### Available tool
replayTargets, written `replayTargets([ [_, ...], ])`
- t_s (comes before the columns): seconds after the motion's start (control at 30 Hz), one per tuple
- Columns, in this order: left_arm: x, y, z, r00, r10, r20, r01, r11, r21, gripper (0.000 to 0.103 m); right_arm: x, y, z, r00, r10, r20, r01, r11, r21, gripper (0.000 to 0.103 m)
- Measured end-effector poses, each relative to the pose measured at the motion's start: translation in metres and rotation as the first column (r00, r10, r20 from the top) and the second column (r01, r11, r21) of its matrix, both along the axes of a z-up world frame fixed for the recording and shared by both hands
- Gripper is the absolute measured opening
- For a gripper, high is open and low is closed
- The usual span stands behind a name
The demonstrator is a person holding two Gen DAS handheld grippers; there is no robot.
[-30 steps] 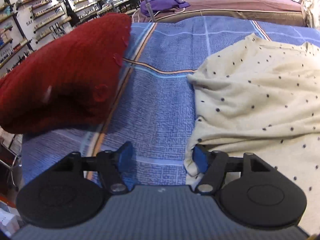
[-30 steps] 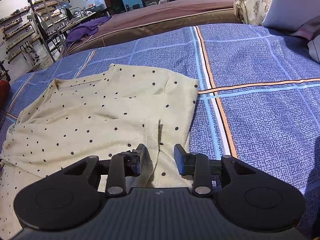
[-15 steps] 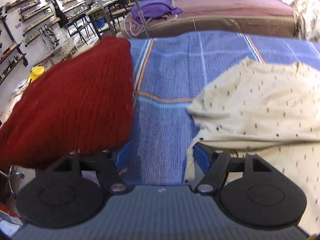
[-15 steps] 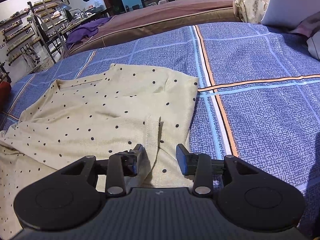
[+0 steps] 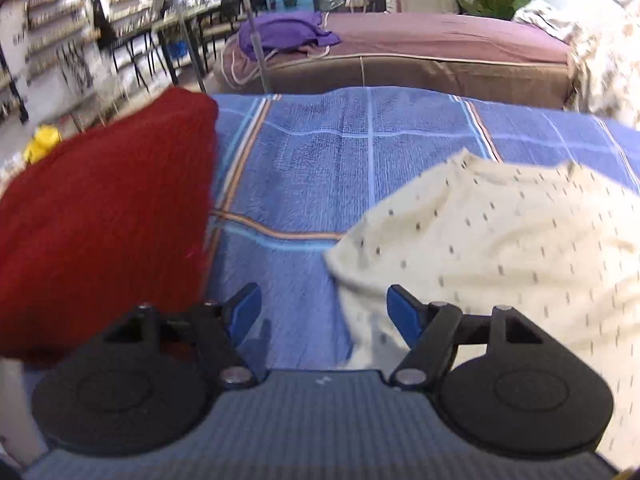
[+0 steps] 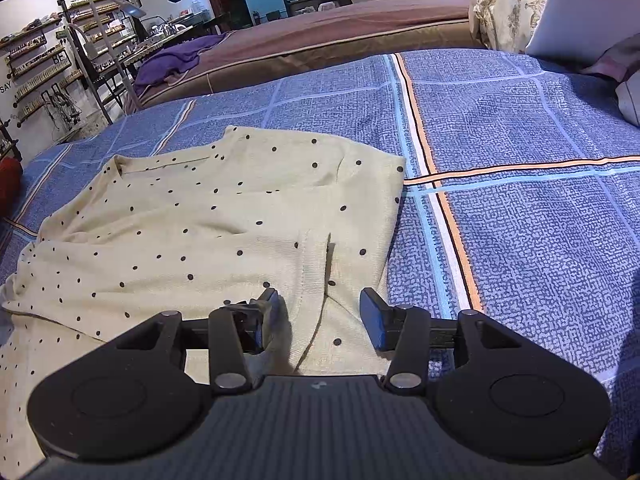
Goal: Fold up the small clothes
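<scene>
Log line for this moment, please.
left gripper: open, empty | right gripper: just opened over cream dotted top | red knit: beside, untouched

Blue plaid bedspread (image 6: 520, 220) — purple cloth (image 5: 284, 34) beyond.

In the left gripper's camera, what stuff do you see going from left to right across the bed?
Red knitted garment → bare blue patterned bedspread → cream dotted top.
</scene>
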State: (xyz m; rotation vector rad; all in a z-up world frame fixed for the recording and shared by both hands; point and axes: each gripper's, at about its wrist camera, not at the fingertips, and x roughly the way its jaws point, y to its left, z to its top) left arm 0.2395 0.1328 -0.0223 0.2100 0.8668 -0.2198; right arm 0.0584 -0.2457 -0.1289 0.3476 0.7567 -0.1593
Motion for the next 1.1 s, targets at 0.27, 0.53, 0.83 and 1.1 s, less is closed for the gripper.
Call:
replayTargets([
  [0.27,0.081,-0.008,-0.048,0.967,0.092,-0.239,-0.127,0.983,-0.135,0.012,-0.004,0.0,0.001,1.0,-0.005,-0.009,0.005,1.0,0.008,0.078],
  [0.53,0.103,-0.018,-0.031,0.986,0.132,-0.1,-0.138,0.989,-0.054,0.004,-0.004,0.002,0.002,1.0,-0.01,-0.002,0.01,1.0,-0.01,0.079],
  [0.83,0.085,-0.001,-0.039,0.978,0.208,-0.034,-0.206,0.977,0.052,0.03,-0.026,0.032,0.024,0.991,0.06,0.121,-0.02,0.952,-0.304,0.078],
  [1.1,-0.021,-0.04,-0.03,0.998,-0.069,-0.01,0.069,0.997,0.026,0.052,-0.028,0.064,0.009,0.968,0.248,0.043,-0.215,0.903,-0.372,0.075],
])
